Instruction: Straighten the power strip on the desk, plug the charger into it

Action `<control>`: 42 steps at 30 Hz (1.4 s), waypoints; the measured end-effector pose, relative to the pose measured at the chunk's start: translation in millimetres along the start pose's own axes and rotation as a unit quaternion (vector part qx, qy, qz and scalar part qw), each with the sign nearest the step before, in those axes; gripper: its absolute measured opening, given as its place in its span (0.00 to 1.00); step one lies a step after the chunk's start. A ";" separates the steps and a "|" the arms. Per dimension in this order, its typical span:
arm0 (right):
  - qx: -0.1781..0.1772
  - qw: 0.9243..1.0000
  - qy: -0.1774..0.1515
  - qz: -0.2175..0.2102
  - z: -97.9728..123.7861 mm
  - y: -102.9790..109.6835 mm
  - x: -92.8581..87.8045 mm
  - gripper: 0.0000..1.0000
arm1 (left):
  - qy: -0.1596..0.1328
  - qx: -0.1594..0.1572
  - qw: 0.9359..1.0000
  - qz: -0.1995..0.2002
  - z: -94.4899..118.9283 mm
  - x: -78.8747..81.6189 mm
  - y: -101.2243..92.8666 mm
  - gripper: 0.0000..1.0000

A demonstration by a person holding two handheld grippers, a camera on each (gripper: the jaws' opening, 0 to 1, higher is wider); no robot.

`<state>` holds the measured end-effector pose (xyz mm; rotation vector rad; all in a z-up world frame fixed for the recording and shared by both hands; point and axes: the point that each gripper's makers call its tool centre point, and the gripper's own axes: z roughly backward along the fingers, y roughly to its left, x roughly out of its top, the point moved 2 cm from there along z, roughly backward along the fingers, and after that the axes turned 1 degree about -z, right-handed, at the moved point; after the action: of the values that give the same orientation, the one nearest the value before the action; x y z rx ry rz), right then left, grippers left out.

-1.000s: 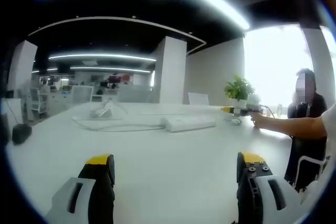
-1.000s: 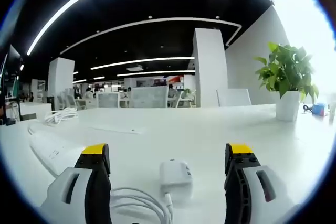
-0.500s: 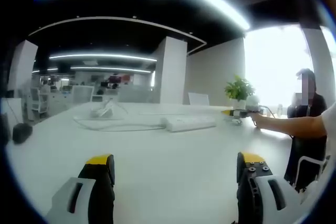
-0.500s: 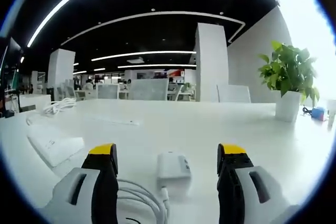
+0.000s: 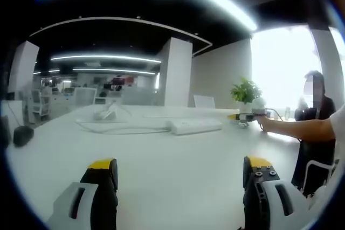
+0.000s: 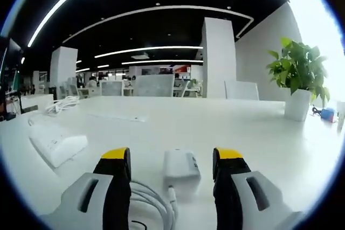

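A smooth white counter (image 6: 259, 133) carried everything. The charger (image 6: 181, 166), a small rounded white block with coiled cable, lay between the right gripper (image 6: 171, 157) fingers, narrowed around it but not touching. The long white power strip (image 6: 56, 143) lay at ten o'clock. The left gripper (image 5: 180, 166) fingers stood wide.

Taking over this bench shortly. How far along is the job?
Early. Nothing is plugged in: the charger lies on the desk between the right gripper's open jaws, ungripped. The power strip lies apart, untouched; the left gripper is open. Gripping, straightening and plugging remain.
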<state>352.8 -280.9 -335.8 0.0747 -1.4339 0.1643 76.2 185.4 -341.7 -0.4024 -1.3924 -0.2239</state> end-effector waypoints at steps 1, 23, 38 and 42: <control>0.001 1.000 0.009 -0.005 0.1 0.7 -2.6 0.60 | 0.000 0.000 1.000 0.000 0.3 0.2 0.2 0.99; -0.001 1.000 0.025 -0.012 1.6 0.1 -6.5 0.39 | -0.003 -0.002 1.000 -0.002 -1.0 4.5 -1.6 0.99; -0.009 0.999 0.034 -0.002 0.7 -5.2 -11.3 0.31 | -0.002 0.001 1.000 0.000 -0.6 3.2 1.6 0.99; -0.009 0.999 0.035 0.003 -1.3 -6.9 -10.7 0.29 | -0.002 0.002 1.000 0.001 -0.6 2.8 2.5 0.99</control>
<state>353.8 -288.3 -346.2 0.0498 -1.3658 0.1571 78.3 187.6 -339.3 -0.4007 -1.3968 -0.2196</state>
